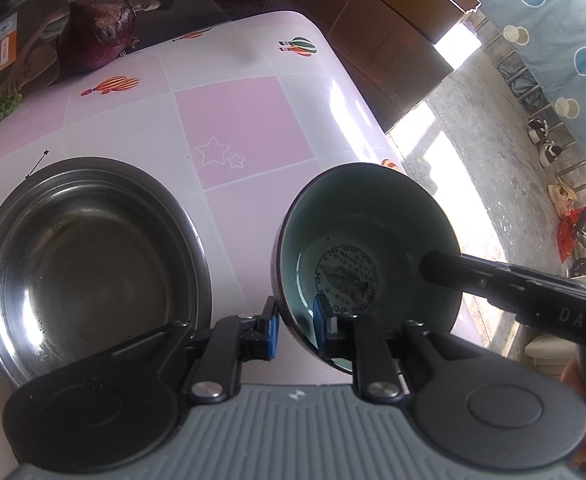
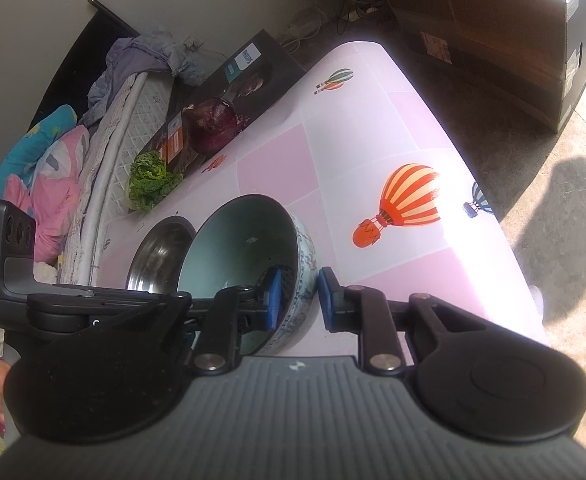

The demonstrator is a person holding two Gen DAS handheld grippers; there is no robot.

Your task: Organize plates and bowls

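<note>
A ceramic bowl [image 1: 373,216] with a teal inside and a patterned outside [image 2: 249,236] is tilted over the pink table. My left gripper [image 1: 295,326] straddles its near rim, one blue pad [image 1: 320,322] inside and one outside, close to the wall. My right gripper [image 2: 299,300] straddles the opposite rim, with a gap between its outer pad [image 2: 327,300] and the wall. A steel bowl [image 1: 89,260] sits upright on the table to the left, also in the right wrist view [image 2: 159,254].
The table [image 1: 245,132] has a pink checked cloth with balloon prints [image 2: 405,200]. A red cabbage [image 1: 101,36], a Philips box [image 2: 245,76] and green lettuce [image 2: 151,182] lie at its far side. Cardboard boxes [image 2: 505,40] stand on the floor beyond.
</note>
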